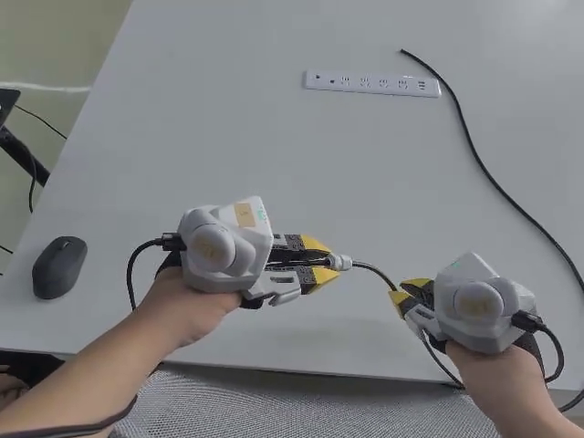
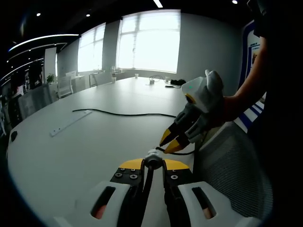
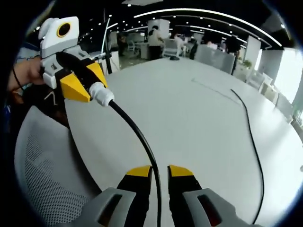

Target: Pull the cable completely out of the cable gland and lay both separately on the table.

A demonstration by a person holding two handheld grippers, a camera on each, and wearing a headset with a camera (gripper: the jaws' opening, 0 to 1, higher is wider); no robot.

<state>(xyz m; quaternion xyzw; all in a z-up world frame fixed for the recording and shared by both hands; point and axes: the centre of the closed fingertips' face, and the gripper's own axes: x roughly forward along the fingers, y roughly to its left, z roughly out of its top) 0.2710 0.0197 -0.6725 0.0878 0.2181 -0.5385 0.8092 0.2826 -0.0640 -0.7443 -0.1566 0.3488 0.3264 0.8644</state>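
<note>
One rounded white cable gland (image 3: 101,94) rings a black cable (image 3: 138,137).

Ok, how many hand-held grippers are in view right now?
2. The left hand-held gripper, over the table's near edge, is shut on the cable gland. The right hand-held gripper, beside it, is shut on the black cable leaving that gland.

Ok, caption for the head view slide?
Left gripper clamps the white plastic cable gland; right gripper pinches its thin black cable over the grey table.
</note>
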